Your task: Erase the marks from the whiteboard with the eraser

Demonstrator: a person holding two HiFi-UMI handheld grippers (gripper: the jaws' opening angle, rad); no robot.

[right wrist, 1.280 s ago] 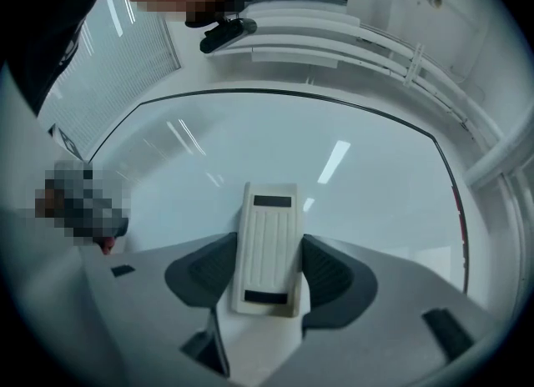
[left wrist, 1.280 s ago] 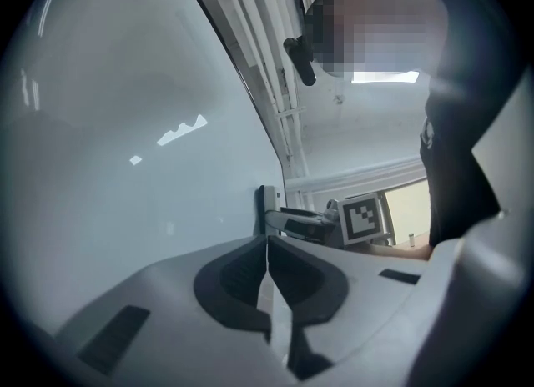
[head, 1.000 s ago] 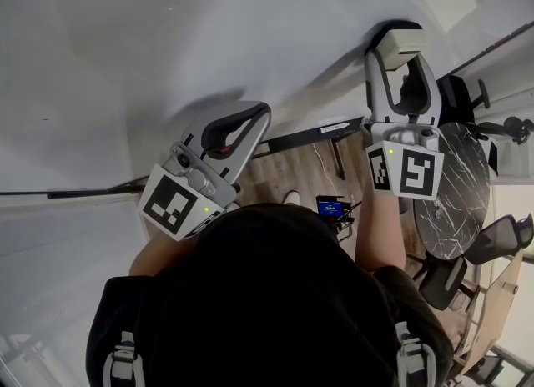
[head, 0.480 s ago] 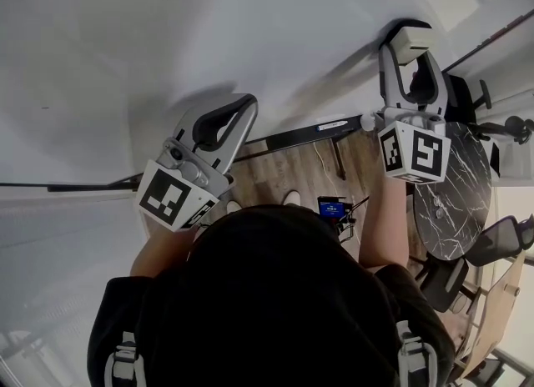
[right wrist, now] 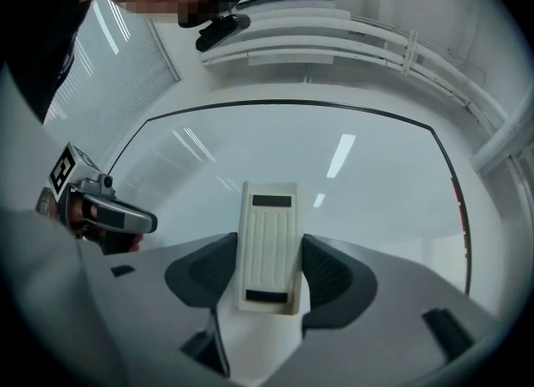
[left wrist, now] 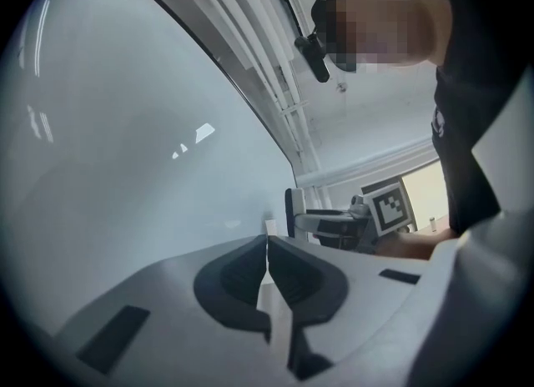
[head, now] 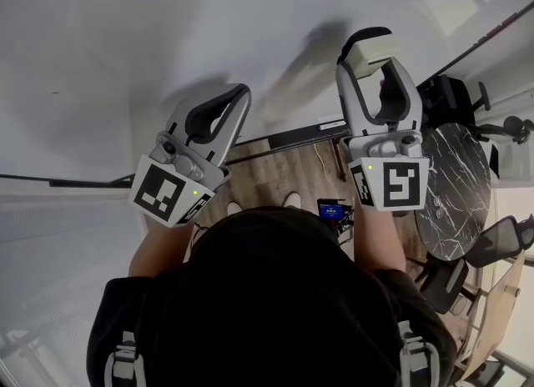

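The right tool (right wrist: 268, 274) grips the eraser (right wrist: 269, 235), seemingly light, rigid plastic, across its long sides at one o'clock by the whiteboard (right wrist: 350, 168), while the left tool (left wrist: 266, 262) is pinched together, empty.

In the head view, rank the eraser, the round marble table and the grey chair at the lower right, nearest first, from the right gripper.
1. Eraser: clamped in the right gripper jaws.
2. Marble table: below, to its right.
3. Grey chair: beyond the table, at the right edge.
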